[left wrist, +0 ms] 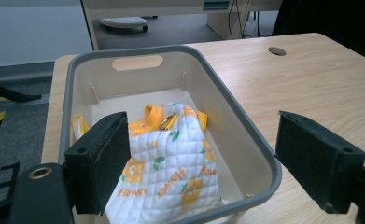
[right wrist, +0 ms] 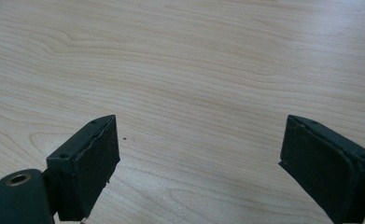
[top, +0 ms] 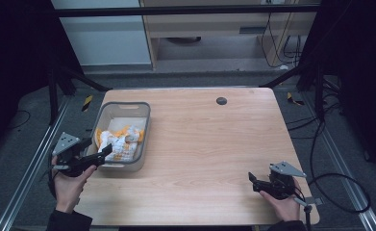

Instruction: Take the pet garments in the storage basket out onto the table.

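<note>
A grey plastic basket (top: pixel 147 126) (left wrist: pixel 259 154) stands at the table's left side. Inside it lies a white quilted cloth (top: pixel 119 143) (left wrist: pixel 171 172) with orange flowers and the word "flower". My left gripper (top: pixel 98 152) (left wrist: pixel 203 158) hovers at the basket's near end, open, its jaws spread wide on either side of the near rim with nothing between them. My right gripper (top: pixel 253 182) (right wrist: pixel 199 163) is low over bare wood near the front right corner of the table, open and holding nothing.
The wooden table (top: pixel 209 144) has a dark round cable hole (top: pixel 221 100) (left wrist: pixel 277 51) at the back. Black frame struts and cables surround the table on the floor. A cable loop (top: pixel 339 192) lies right of the table.
</note>
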Tool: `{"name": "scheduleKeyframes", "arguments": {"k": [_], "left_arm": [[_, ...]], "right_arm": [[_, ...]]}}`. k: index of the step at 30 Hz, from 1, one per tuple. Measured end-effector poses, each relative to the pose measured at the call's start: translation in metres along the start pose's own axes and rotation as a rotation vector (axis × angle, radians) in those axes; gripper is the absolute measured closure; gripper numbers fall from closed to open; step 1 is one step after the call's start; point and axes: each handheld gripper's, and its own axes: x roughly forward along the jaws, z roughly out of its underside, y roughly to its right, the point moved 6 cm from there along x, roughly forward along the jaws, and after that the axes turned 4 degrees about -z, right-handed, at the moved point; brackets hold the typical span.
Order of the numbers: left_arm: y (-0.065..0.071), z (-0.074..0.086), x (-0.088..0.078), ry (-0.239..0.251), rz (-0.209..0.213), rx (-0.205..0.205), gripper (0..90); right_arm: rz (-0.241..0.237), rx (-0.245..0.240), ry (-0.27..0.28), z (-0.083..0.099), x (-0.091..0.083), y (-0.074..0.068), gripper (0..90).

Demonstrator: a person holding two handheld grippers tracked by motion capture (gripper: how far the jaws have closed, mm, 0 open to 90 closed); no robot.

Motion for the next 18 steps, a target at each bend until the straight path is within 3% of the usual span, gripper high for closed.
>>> {"name": "scheduleKeyframes", "arguments": {"k": [9, 18], "left_arm": [[0.001, -0.017, 0.007, -0.016, 0.003, 0.018, 17.7], [-0.002, -0.03, 0.022, -0.067, -0.007, 0.051, 18.3]], "right_arm": [[0.001, -0.015, 0.0, 0.0, 0.001, 0.001, 12.4], [0.001, -0.01, -0.002, 0.001, 0.001, 0.001, 12.5]]}}
